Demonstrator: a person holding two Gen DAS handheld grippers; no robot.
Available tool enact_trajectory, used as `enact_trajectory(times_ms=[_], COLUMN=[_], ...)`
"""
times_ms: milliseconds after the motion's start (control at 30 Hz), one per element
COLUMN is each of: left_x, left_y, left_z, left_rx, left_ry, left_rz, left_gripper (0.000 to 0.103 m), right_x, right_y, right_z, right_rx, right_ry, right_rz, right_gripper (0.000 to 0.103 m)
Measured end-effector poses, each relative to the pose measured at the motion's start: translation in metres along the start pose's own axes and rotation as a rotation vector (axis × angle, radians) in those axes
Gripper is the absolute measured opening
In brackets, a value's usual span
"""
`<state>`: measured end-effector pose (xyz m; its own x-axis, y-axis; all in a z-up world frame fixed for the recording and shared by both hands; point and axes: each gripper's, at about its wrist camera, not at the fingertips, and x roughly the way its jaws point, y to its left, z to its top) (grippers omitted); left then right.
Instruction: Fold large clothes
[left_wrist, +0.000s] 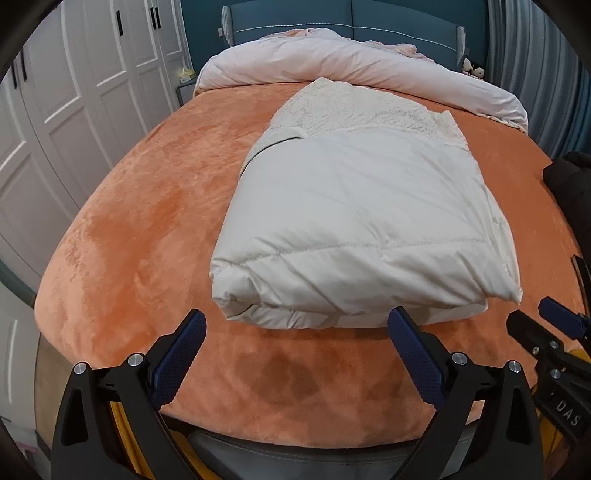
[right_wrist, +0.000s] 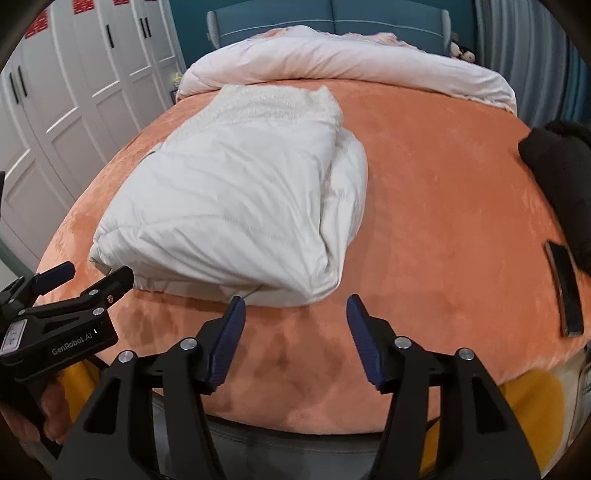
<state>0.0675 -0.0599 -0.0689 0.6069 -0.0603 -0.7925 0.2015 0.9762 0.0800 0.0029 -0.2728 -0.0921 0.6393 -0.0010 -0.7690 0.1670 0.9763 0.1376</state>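
A white padded coat (left_wrist: 354, 225) with a fleecy lining lies folded into a thick bundle on the orange bed cover (left_wrist: 147, 206). In the right wrist view the same coat (right_wrist: 229, 206) lies left of centre. My left gripper (left_wrist: 297, 319) stands open just in front of the bundle's near edge, with nothing between its blue pads. My right gripper (right_wrist: 295, 304) is open too, close to the bundle's near right corner and clear of it. The left gripper (right_wrist: 86, 275) also shows at the left of the right wrist view, and the right gripper's fingers (left_wrist: 554, 317) show at the right edge of the left wrist view.
A rolled pale pink duvet (left_wrist: 351, 66) lies across the head of the bed by a blue headboard (left_wrist: 343, 18). A black garment (right_wrist: 557, 166) and a dark phone (right_wrist: 565, 291) lie at the right edge. White wardrobe doors (left_wrist: 74, 92) line the left.
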Motion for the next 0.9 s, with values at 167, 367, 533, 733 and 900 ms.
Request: enact_trajectory(times_ms=[167, 367, 533, 733, 900], left_x=[0.002, 0.013, 0.018, 0.026, 0.031], left_y=[-0.001, -0.005, -0.01, -0.016, -0.018], left_z=[-0.014, -0.035, -0.048, -0.059, -0.065], left_rx=[0.003, 0.012, 0.007, -0.002, -0.007], left_ry=[0.014, 0.041, 0.034, 0.013, -0.018], left_rz=[0.016, 0.048, 0.042, 0.034, 0.043], left_gripper=[0.098, 0.098, 0.098, 0.097, 0.096], right_x=[0.003, 0.008, 0.012, 0.016, 0.022], right_y=[0.003, 0.005, 0.01, 0.019, 0.017], right_z=[-0.014, -0.027, -0.037, -0.047, -0.054], right_rx=[0.016, 0.007, -0.006, -0.03, -0.03], right_ry=[0.013, 0.017, 0.004, -0.03, -0.041], right_rz=[-0.013, -0.046, -0.073, -0.1, -0.113], right_gripper=[0.062, 0.063, 0.064, 0.067, 0.069])
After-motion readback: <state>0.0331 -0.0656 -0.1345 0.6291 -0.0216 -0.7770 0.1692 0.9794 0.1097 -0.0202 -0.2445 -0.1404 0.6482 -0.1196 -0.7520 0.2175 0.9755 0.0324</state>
